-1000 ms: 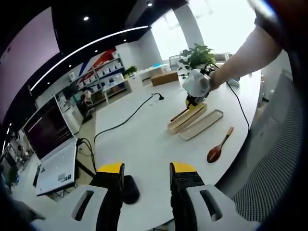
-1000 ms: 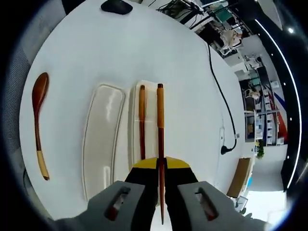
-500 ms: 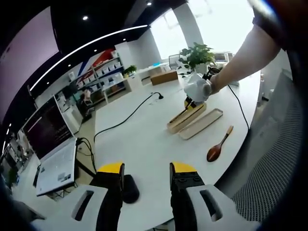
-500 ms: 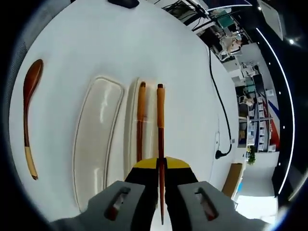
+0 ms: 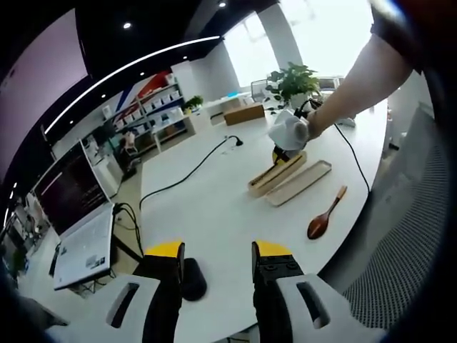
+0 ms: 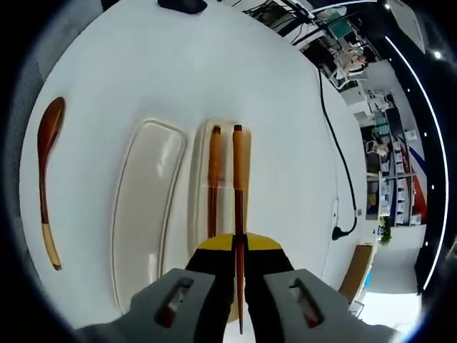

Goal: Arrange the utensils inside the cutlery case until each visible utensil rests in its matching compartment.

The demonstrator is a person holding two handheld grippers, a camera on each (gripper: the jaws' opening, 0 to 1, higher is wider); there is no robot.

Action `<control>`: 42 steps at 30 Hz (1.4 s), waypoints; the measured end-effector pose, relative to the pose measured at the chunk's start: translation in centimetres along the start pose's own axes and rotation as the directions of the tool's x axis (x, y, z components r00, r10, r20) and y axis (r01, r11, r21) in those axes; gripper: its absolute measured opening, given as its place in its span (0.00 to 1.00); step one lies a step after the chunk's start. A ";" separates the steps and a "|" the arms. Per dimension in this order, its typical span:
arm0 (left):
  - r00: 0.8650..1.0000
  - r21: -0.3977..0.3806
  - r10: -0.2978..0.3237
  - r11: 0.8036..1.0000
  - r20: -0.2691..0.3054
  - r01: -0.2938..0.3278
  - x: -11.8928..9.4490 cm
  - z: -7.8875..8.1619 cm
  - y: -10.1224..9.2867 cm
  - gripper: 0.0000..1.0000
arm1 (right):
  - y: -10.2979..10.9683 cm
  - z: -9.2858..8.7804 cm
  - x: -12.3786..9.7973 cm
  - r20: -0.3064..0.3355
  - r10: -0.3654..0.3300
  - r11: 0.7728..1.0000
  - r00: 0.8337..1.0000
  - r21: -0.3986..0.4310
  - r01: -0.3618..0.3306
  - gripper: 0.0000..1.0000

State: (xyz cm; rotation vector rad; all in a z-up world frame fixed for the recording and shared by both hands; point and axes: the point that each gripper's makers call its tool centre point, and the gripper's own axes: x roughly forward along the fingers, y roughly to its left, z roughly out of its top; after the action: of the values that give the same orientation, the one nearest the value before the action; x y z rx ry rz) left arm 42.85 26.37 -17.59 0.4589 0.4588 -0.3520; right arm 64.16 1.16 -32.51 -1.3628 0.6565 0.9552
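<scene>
We hold the right gripper (image 6: 238,246) clamped on a chopstick (image 6: 237,186), stick running straight out along the jaw line, far tip over the case (image 6: 246,143). The second chopstick (image 6: 213,182) already lies in that narrow compartment just left of ours, same long axis, so we judge the move is a straight lowering with no rotation; whether our stick touches the case yet we cannot tell. The case's other part, a pale shallow tray (image 6: 146,207), lies beside it, holding nothing. The wooden spoon (image 6: 47,171) lies on the table left of the tray, apart from it, parallel, bowl end far.

Our left gripper (image 5: 214,250) has jaws apart, holding nothing, hovering at the near table edge by a black mouse (image 5: 193,280), well apart from the case. So the right is the nearer one.

White table (image 5: 214,207), black cable (image 5: 189,175) across it. Open office beyond: laptop (image 5: 75,214), shelves, potted plant (image 5: 294,80).
</scene>
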 end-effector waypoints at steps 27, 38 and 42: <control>1.000 -0.006 0.000 1.000 -0.012 0.000 -0.2 0.4 -0.4 0.38 | 0.6 -0.1 0.9 0.022 0.257 0.965 0.966 0.056 -0.258 0.00; 1.000 -0.008 -0.004 1.000 -0.014 0.004 -0.3 0.3 -0.4 0.38 | 1.3 0.2 1.4 0.060 0.347 0.930 0.936 0.102 -0.352 0.00; 1.000 -0.011 -0.005 1.000 -0.017 0.005 -0.3 0.2 -0.4 0.38 | 1.4 0.2 1.6 0.063 0.352 0.930 0.934 0.088 -0.357 0.00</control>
State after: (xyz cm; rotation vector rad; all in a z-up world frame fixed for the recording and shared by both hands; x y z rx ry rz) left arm 42.50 26.05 -17.43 0.4508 0.4786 -0.3504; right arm 63.69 1.59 -34.53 -1.1508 0.9236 1.2215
